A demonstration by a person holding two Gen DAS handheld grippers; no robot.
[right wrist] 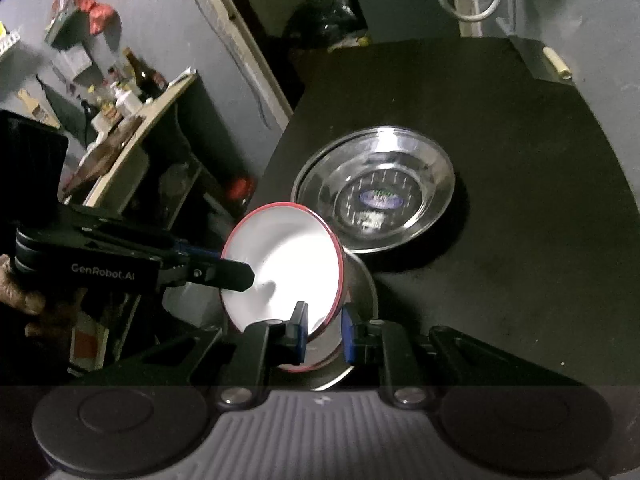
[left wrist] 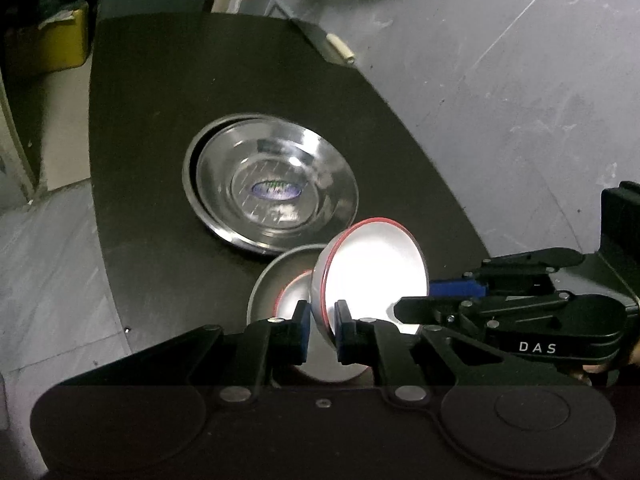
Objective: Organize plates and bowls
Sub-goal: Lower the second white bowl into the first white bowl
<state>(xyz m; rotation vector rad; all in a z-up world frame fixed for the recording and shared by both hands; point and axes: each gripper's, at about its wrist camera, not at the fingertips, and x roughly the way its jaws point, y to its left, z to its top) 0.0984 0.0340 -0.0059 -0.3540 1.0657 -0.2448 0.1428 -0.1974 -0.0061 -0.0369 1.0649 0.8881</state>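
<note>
A white bowl (left wrist: 372, 276) (right wrist: 284, 256) with a red rim hangs tilted on its side, held by both grippers. My left gripper (left wrist: 322, 312) (right wrist: 236, 268) is shut on its near rim in the left wrist view. My right gripper (left wrist: 416, 298) (right wrist: 324, 324) is shut on the opposite rim. Directly beneath sits a grey metal bowl (left wrist: 272, 276) (right wrist: 362, 280) with another red-rimmed bowl (left wrist: 294, 292) nested inside. Behind them, shiny steel plates (left wrist: 272, 184) (right wrist: 376, 188) lie stacked on the black table (left wrist: 160, 120) (right wrist: 520, 280).
A small white tube (left wrist: 340, 48) (right wrist: 558, 64) lies at the table's far edge. A yellow box (left wrist: 60, 44) stands on the floor beyond the table. A shelf with bottles (right wrist: 132, 80) is off the table's side. A hand (right wrist: 24, 292) holds the left gripper.
</note>
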